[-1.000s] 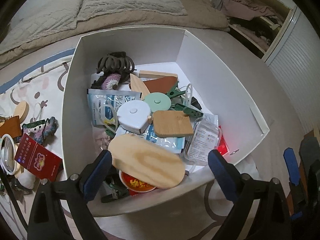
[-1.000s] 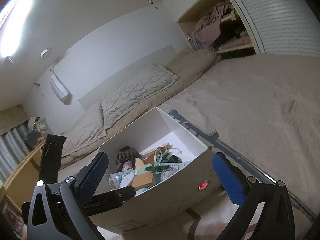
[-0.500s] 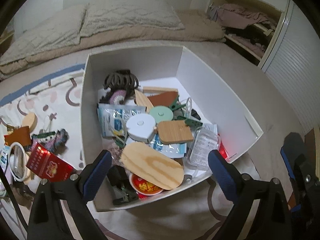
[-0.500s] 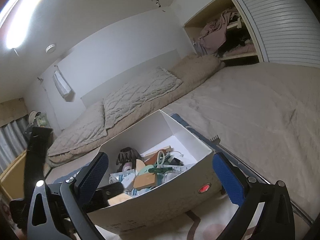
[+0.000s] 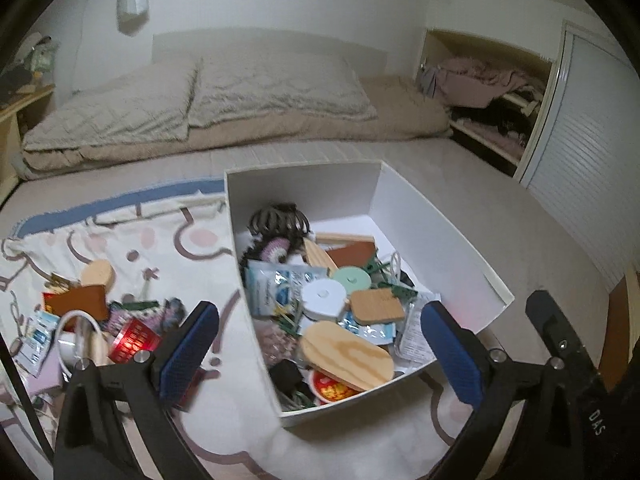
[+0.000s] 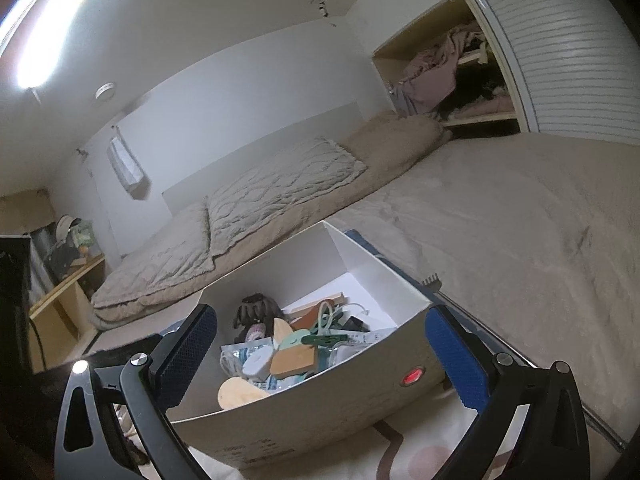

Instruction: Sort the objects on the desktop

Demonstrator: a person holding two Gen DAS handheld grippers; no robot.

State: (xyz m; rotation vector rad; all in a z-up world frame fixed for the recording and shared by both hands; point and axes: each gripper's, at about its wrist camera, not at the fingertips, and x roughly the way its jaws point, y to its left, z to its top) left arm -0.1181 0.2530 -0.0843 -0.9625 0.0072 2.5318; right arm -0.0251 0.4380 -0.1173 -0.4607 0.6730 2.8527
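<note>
Both jaws are held wide and empty. The box [image 5: 436, 236] sits on the bed, crammed; loose items [image 5: 92, 308] lie just beside it — light, mostly stiff, best pinched by edges.

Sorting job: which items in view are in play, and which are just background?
In play:
- white box, holding the long wooden piece and white round case
- loose pile on the patterned cloth: red packet, brown leather piece
- left gripper and right gripper, both open and empty

Background:
- pillows
- closet clothes
</note>
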